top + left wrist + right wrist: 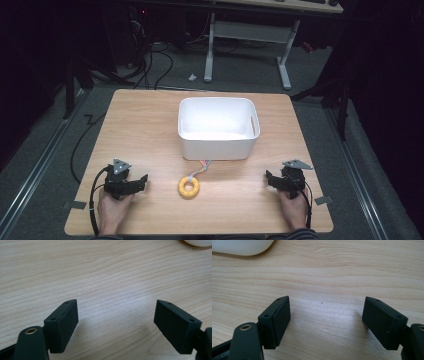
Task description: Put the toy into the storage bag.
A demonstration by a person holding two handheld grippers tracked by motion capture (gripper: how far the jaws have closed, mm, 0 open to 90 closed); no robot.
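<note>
Two grippers low on the wooden surface [140,115], one at each lower corner of the high view: left gripper [144,180] at lower left, right gripper [268,176] at lower right, each held by a hand [114,210] coming in from the bottom edge, the other hand [294,207] opposite. Fingers [62,325] of the left gripper spread wide in the left gripper view, nothing between them but bare wood grain. Fingers [275,321] of the right gripper equally wide apart in the right gripper view, likewise holding nothing. White tub [218,128] at the centre of the high view, empty-looking inside, its rounded corner also at the upper left of the right gripper view. Yellow ring [189,187] just below the tub, between the two grippers and well apart from both, with a short multicoloured cord [202,167] running from it up toward the tub's front wall.
</note>
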